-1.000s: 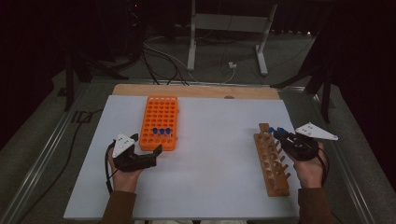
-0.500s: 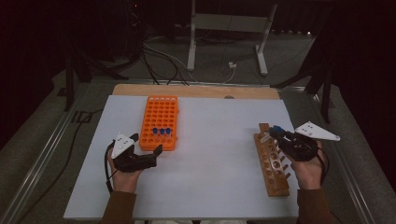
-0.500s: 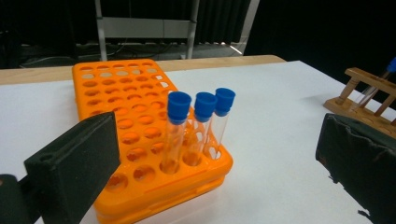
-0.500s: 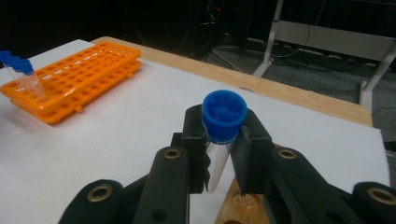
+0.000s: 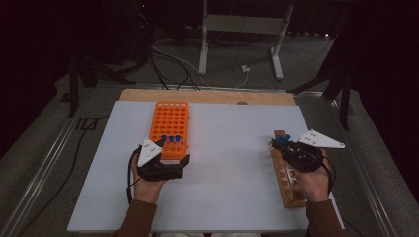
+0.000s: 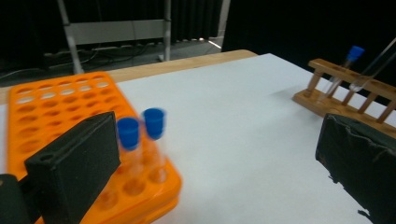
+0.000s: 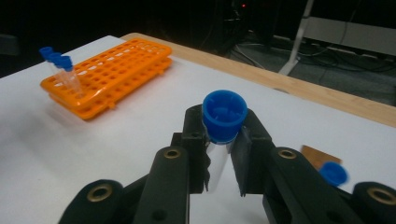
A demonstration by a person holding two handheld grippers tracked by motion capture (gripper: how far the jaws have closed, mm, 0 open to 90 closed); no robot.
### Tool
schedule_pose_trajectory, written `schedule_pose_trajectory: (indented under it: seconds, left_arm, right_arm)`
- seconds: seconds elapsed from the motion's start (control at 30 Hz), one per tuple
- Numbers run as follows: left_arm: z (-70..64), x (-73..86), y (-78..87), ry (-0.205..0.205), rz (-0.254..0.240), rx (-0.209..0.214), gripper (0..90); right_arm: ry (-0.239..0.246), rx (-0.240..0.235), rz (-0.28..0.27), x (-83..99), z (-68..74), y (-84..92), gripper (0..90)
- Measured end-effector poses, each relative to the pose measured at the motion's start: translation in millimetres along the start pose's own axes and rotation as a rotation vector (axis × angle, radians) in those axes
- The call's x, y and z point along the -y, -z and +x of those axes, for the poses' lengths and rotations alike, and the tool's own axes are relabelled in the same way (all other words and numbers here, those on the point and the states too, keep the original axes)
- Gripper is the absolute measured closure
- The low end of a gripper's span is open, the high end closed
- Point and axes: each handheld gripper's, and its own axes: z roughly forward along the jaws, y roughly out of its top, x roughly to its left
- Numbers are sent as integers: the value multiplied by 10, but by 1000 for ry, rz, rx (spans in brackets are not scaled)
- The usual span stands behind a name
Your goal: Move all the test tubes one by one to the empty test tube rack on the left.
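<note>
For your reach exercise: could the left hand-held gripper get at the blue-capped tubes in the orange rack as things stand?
Probably yes. The left hand-held gripper stands open right by the blue-capped tubes in the orange rack, with nothing between.

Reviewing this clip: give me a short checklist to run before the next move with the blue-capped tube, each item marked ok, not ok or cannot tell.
1. Right tongs shut on the clear blue-capped test tube: ok.
2. Tube gripped just below its cap, upright between the pads: ok.
3. Free holes in the wooden test-tube rack under the right hand: ok, several open.
4. Tube's lower end lined up over a hole: cannot tell.
5. Left tongs open, nothing between them: ok.
6. Orange plastic tube rack flat on the white table, capped tubes standing in its near rows: ok.
</note>
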Motion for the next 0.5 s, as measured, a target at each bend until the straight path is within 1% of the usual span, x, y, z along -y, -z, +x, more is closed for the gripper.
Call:
schedule_pose_trajectory:
  seconds: [0.1,0.2,0.27,0.4,0.5]
  left_arm:
    - [-73,-24,-77,-11,3,17,8]
    - [-149,-50,-149,-17,2,31,8]
    - [-204,-65,-199,-41,12,30,8]
    - [-307,-79,-317,-73,28,42,9]
    - [-377,-78,-407,-81,39,58,9]
  right_arm:
    - [-5,-22,4,-3,45,-32,770]
    - [2,-32,11,-2,90,-65,770]
    - [3,-42,19,1,117,-88,769]
    - [-3,-59,24,3,158,-125,770]
    - [-6,-71,25,3,187,-144,770]
